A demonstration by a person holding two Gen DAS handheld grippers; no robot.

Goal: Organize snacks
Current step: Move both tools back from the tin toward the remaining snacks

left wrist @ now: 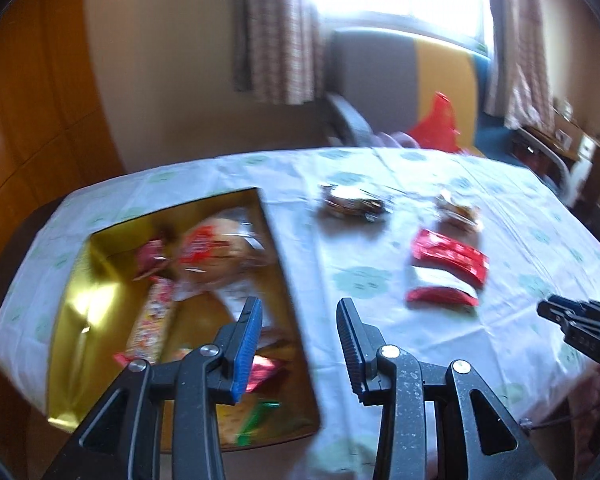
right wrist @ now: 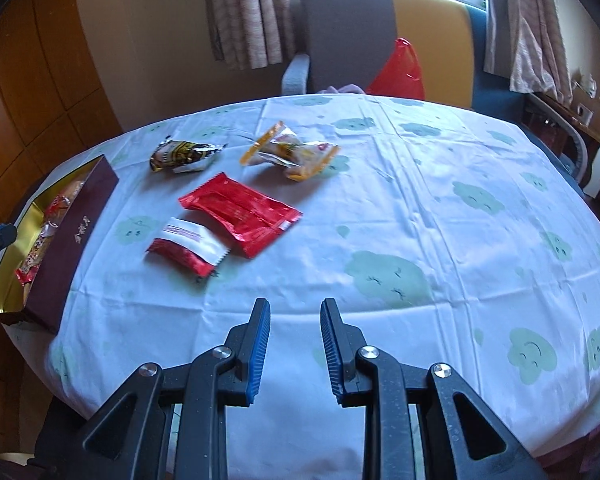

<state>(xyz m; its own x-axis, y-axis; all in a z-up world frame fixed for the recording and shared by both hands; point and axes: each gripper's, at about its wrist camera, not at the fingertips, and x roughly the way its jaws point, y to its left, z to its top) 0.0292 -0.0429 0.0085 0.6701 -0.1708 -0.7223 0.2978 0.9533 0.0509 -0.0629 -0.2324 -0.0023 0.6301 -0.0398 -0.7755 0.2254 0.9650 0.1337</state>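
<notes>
A gold-lined box [left wrist: 80,280] with a maroon outer wall [right wrist: 76,240] sits at the table's left and holds several snack packets [left wrist: 216,252]. My left gripper [left wrist: 300,312] is open and empty, over the box's right wall. On the cloth lie a red packet [right wrist: 240,208], a red-and-white packet [right wrist: 188,244], a dark gold-printed packet [right wrist: 180,154] and yellow clear packets [right wrist: 292,152]. My right gripper [right wrist: 295,312] is open and empty near the table's front edge, apart from the packets; it shows in the left wrist view [left wrist: 572,316].
The table wears a white cloth with green cloud faces [right wrist: 388,272]. A grey and yellow chair [right wrist: 380,40] with a red plastic bag [right wrist: 400,68] stands behind the table. A wooden wall is at the left, curtains and a window behind.
</notes>
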